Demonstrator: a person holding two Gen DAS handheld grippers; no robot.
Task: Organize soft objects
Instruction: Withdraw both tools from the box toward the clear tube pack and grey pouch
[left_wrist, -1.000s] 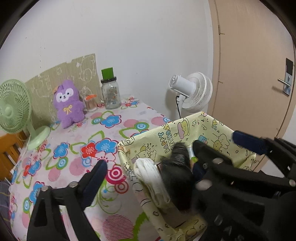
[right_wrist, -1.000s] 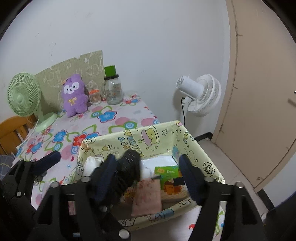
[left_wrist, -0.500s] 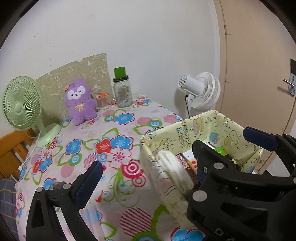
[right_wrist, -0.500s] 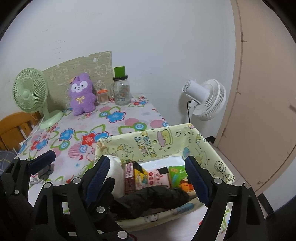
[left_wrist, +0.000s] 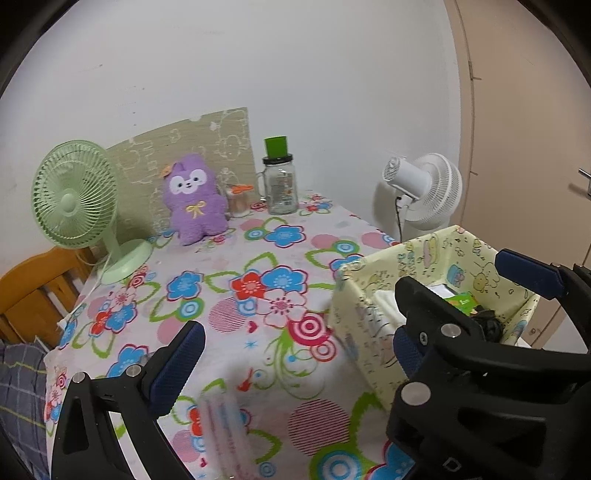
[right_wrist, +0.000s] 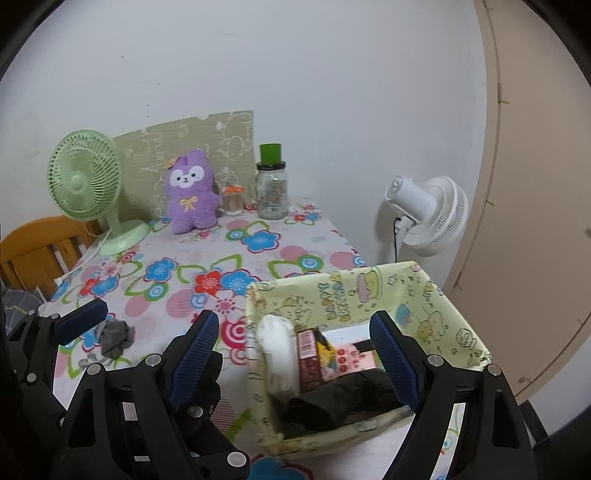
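Right gripper (right_wrist: 295, 354) above yellow fabric bin (right_wrist: 424, 295), jaws wide with nothing between, having just opened, black soft item (right_wrist: 340, 402) inside bin, left gripper (left_wrist: 288, 332) jaws wide, empty, grey cloth (right_wrist: 114, 338) on tabletop (right_wrist: 236, 258)

The right gripper (right_wrist: 295, 354) hangs over the near end of the yellow cartoon-print fabric box (right_wrist: 351, 295), jaws spread wide with nothing between the blue pads. They have just been opening. Inside the box, a black cloth (right_wrist: 343, 400) lies slumped at the near wall, with a white rolled cloth (right_wrist: 277, 347) against the left wall and a red carton (right_wrist: 308, 356) just beside it. Left of the box, on the flowered tablecloth (right_wrist: 229, 258), sits a small grey crumpled cloth (right_wrist: 114, 336). Well beyond the box stand a purple plush toy (right_wrist: 190, 192), a green fan (right_wrist: 88, 184) and a glass jar (right_wrist: 272, 192).
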